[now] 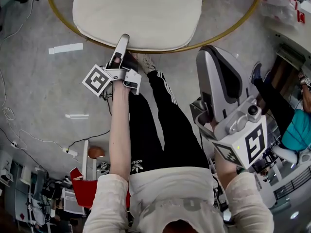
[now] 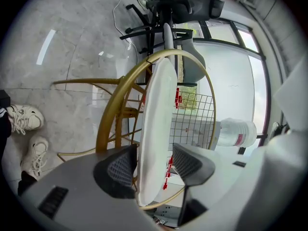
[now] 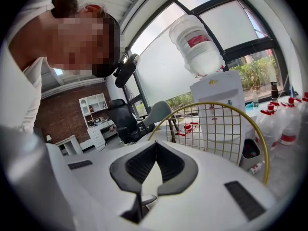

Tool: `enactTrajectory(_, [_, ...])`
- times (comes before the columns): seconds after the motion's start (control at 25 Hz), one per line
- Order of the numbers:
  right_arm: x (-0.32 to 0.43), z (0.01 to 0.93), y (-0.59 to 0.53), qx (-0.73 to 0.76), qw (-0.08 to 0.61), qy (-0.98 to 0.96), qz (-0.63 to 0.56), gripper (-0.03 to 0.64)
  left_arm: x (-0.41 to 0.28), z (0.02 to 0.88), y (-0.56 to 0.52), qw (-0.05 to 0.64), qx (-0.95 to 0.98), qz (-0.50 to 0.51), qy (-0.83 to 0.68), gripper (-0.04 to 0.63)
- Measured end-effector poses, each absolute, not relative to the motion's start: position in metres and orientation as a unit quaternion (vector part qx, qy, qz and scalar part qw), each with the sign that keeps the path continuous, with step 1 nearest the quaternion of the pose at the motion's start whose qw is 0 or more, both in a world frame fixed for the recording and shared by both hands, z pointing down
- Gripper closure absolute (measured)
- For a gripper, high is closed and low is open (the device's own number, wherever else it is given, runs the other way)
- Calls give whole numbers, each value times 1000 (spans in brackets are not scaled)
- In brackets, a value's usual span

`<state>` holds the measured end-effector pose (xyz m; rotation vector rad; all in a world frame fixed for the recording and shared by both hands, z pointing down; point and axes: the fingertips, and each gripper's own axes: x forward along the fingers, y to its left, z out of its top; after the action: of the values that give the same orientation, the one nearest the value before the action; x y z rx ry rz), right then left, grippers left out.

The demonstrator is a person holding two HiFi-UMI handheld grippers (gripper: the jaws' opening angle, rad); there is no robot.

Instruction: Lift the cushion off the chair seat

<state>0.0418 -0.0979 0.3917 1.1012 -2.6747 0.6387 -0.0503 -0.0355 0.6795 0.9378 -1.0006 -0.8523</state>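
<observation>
We stand on a grey marbled floor (image 1: 34, 96) (cables (image 1: 90, 138) trail across it) facing a gold wire chair (image 1: 233, 32), whose white cushion (image 1: 141, 8) lies on the seat. Our left gripper (image 1: 123, 39), arm stretched forward, straddles the cushion's near edge with its jaws parted. Our right gripper (image 3: 154, 146) is held up near the chest, its jaws together on nothing.

White cushion (image 1: 137, 14) lies flat on gold-rimmed chair (image 1: 167, 51).

1. Head view: from above the person, facing steeply down; cushion (image 1: 137, 14) at 12 o'clock.
2. Left gripper view: close, edge-on to the cushion.
3. Right gripper view: farther back, facing the chair frame (image 3: 217, 103), shared by all views.
</observation>
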Motion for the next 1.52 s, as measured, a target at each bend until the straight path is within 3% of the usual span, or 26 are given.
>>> enactTrajectory(1.0, [55,406,-88,381,62,-887,255,600,-45,684,-54,685,443,-384,-432,359])
enactTrajectory(1.52, [58,417,-94,383,55,-878,283,600,-48,693,-54,676,461,-361,-448,495])
